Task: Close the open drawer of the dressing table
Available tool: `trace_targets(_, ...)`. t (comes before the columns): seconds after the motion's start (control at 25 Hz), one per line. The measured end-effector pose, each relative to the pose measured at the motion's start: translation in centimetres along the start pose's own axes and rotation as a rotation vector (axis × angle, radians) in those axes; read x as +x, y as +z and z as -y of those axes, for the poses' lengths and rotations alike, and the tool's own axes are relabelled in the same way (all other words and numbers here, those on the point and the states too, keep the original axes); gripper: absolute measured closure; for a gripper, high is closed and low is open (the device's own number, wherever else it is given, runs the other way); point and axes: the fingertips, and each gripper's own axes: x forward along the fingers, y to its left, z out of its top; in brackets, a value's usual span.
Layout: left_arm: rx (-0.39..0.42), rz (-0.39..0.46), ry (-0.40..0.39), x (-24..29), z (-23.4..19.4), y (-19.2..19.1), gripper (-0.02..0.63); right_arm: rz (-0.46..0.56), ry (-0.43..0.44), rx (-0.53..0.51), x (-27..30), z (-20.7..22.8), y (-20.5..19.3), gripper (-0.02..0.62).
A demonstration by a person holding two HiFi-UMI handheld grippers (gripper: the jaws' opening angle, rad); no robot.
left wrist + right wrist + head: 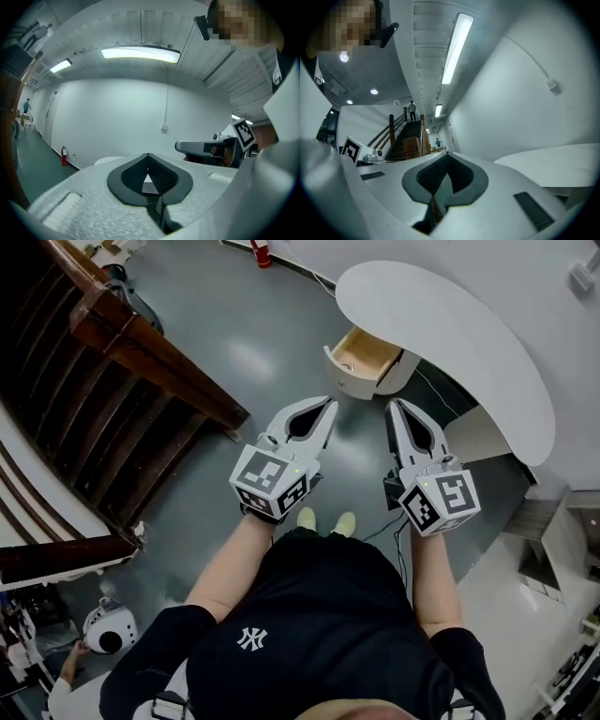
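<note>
The white dressing table [441,329] with its curved top stands ahead on the right. Its drawer [361,354] is pulled out toward me and shows a bare wooden inside. My left gripper [329,402] is held level in front of my body, shut and empty, its tip a short way short of the drawer front. My right gripper [394,404] hangs beside it, also shut and empty, below the table's edge. In the left gripper view the jaws of the left gripper [148,154] meet at the tip. The right gripper [446,153] likewise shows closed jaws, with the table top [555,159] to its right.
A dark wooden staircase with a railing [141,352] runs along the left. A red fire extinguisher [261,251] stands by the far wall. Cables lie on the grey floor [244,343] under the table. A white round device [108,629] sits at lower left.
</note>
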Motion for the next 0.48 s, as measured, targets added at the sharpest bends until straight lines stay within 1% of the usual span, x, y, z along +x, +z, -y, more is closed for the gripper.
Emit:
trace_targets(0.32, 0.016, -0.031, 0.044, 1.5, -0.1, -1.7, 0.597, -0.019, 0.003, 0.031, 0.3, 2.2, -1.4, 0.580)
trace_targets(0.48, 0.009, -0.045, 0.057, 2.1, -1.2, -2.4, 0.597, -0.032, 0.012, 0.038, 1.8, 2.7, -2.1, 0.580)
